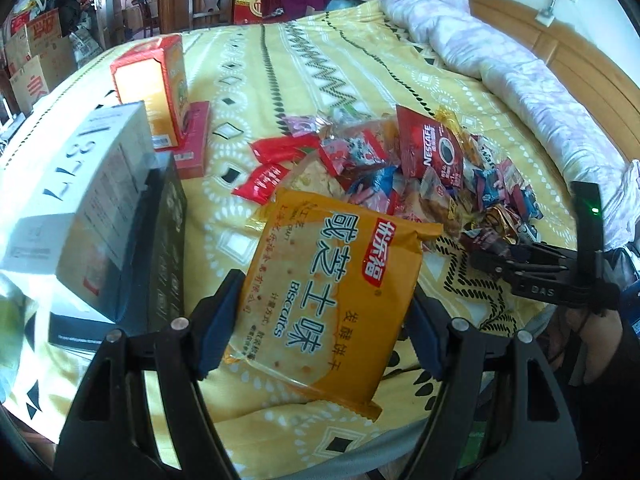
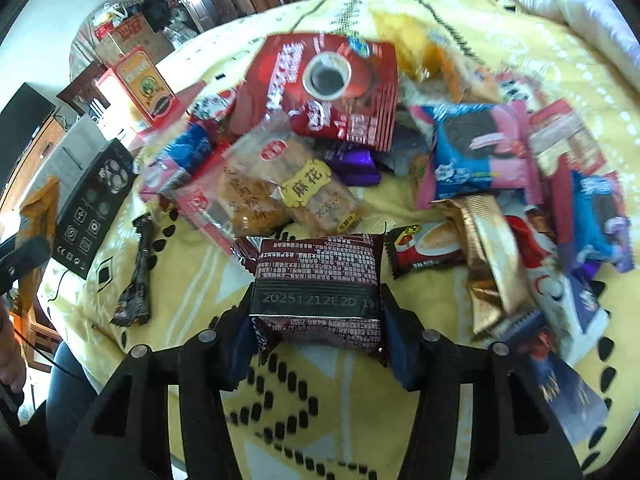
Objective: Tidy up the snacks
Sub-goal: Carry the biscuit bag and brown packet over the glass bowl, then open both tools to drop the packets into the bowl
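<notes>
My left gripper is shut on a yellow biscuit packet and holds it above the yellow bedspread. My right gripper is shut on a small dark red snack packet at the near edge of the snack pile. The right gripper also shows in the left wrist view, at the right edge of the pile. The pile of mixed wrapped snacks lies mid-bed, with a red Nescafe sachet pack on top. A clear bag of fried twists lies just beyond the right gripper.
An orange-red carton stands on a pink box at the left. A white box sits on a black box beside it. A dark twisted wrapper lies alone. A rolled quilt lies along the far right.
</notes>
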{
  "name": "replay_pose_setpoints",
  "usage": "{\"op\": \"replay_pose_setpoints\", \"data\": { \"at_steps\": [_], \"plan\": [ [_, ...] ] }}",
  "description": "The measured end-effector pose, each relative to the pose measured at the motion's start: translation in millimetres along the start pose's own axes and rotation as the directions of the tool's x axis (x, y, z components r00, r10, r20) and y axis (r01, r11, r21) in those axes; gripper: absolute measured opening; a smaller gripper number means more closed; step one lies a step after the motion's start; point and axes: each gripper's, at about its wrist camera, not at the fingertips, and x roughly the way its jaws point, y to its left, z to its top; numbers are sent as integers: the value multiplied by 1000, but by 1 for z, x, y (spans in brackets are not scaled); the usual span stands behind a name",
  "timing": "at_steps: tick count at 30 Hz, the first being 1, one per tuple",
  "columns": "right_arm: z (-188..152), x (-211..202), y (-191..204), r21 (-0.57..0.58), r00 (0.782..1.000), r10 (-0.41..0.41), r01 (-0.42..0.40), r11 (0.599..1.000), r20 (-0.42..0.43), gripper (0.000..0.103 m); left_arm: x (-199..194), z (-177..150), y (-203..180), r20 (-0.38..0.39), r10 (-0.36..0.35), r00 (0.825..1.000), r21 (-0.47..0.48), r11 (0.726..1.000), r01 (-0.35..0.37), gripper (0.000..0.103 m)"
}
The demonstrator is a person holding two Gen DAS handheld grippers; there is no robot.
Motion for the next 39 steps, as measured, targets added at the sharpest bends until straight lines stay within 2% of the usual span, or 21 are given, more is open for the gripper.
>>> {"op": "replay_pose_setpoints", "data": {
  "at_steps": [4,8,11,15,19,22,25,27,30,34,39],
  "plan": [
    [9,-33,19,-24,996,2,0,1000,87,58,-16,6,15,42,34,999,-32,999,-32,76],
    [40,-62,57,-100,985,43,-26,995,168,58,-40,17,43,90,96,991,-81,993,-89,76],
    [70,-77,98,-170,972,104,-69,983,211,58,-64,23,73,128,143,981,-130,983,-126,76],
    [107,-79,166,-262,951,206,-143,955,231,58,-101,29,125,174,237,956,-219,956,-197,76],
    [137,-73,253,-365,925,316,-226,903,210,58,-137,26,188,191,343,920,-344,901,-264,76],
    [149,-60,321,-432,906,389,-286,855,169,58,-161,17,235,179,423,888,-431,845,-316,76],
    [152,-46,385,-487,890,441,-336,806,116,58,-171,7,268,142,511,848,-481,784,-392,76],
    [151,-35,424,-519,883,464,-362,774,77,59,-171,-1,288,104,531,841,-514,752,-412,76],
    [143,-19,471,-547,874,485,-395,738,23,58,-163,-11,302,50,552,833,-532,720,-445,76],
    [129,1,515,-571,870,491,-424,703,-42,58,-156,-25,312,4,554,833,-535,705,-466,76],
    [114,18,536,-583,873,480,-437,685,-91,58,-162,-35,321,-4,545,838,-551,699,-457,76]
  ]
}}
